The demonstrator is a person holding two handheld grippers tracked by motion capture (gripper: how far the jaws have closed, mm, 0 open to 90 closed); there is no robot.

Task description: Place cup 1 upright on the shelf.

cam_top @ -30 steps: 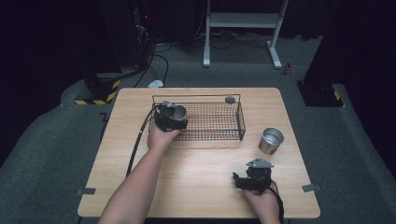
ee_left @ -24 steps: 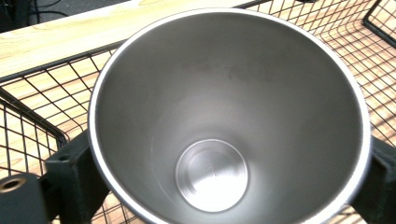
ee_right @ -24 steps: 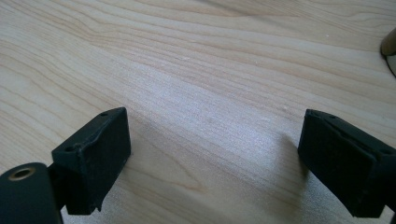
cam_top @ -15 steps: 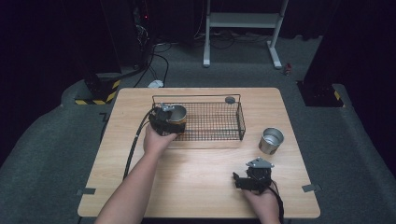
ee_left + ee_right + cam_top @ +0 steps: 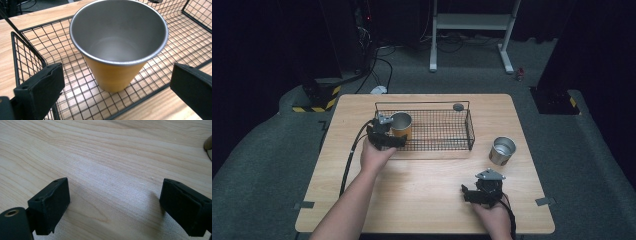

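Upright, the orange cup (image 5: 117, 47) stands in the wire basket's (image 5: 452, 131) left end, the left claw (image 5: 117, 92) just opened wide around it; the right claw (image 5: 115, 207) rests released on the surface (image 5: 427, 180).

The left forearm reaches forward from the bottom edge, its hand (image 5: 374, 156) wrapped round the black two-jaw left gripper (image 5: 393, 141), which points to the right in the high view. Its jaws have just been opening and now stand wide apart, touching nothing. The right hand (image 5: 493, 216) stays low and near, holding the black right gripper (image 5: 468, 194) pointing left, jaws spread wide and empty.
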